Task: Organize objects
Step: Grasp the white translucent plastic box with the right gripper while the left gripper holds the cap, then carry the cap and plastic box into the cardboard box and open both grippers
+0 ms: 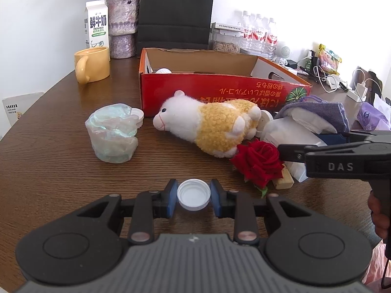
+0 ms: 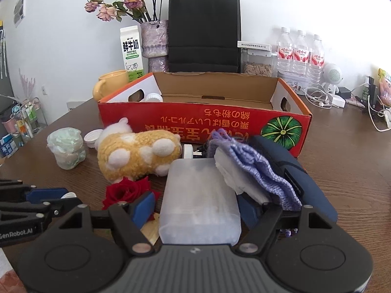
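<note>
While left gripper (image 1: 193, 198) pinches white cap (image 1: 193, 197) between pads — right gripper (image 2: 195, 207) spread wide, straddling frosted container (image 2: 199, 202).

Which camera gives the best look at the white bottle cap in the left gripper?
The left wrist view: the white bottle cap sits centred, open side up, between the left gripper pads, unobstructed. In the right wrist view only a sliver of the cap shows at the far left, behind that gripper's blue pad.
</note>
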Tool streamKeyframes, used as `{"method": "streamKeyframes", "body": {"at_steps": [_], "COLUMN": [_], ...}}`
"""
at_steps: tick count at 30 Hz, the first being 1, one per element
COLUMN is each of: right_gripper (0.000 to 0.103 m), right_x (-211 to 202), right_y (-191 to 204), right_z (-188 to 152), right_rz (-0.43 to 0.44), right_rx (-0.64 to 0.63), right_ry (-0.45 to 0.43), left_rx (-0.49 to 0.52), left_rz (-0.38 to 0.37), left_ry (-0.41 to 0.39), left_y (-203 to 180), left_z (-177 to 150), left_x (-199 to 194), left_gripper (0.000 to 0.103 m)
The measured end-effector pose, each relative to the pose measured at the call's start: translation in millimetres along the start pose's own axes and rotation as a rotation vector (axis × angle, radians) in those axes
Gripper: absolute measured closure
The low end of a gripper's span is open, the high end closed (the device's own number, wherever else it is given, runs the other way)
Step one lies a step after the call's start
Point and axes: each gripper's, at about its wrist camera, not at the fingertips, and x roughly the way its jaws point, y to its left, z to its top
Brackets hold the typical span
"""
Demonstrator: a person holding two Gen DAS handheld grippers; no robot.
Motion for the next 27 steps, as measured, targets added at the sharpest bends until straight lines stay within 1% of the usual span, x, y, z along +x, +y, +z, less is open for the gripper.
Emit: {"method": "streamKeyframes", "body": {"at_steps": [5, 7, 10, 19, 27], "right_gripper": [0.031, 0.038, 0.038, 0.038, 0.038], "right_x": [15, 19, 14, -18, -50], "right_y": [-2, -4, -3, 0, 4], "right_z": [0, -3, -7, -14, 0], "right_rz": [-0.013, -0.009, 0.008, 0.053, 0.078], "right_rx": [0.007, 0.019, 0.019, -0.01, -0.041], "right_ry": [0.023, 0.036, 0.021, -0.046, -0.139], "left_rx": [0.0, -0.002, -0.001, 0.005, 0.019], "left_rz": [0.001, 0.003, 0.005, 0.009, 0.014], "left_ry": [0.006, 0.008, 0.005, -0.024, -0.092], "left_y": [0, 0, 0, -3, -8], "left_z": [1, 0, 0, 3, 19], "left_x": [3, 3, 2, -9, -24], "left_gripper": [0.073, 0.074, 0.073, 0.073, 0.073]}}
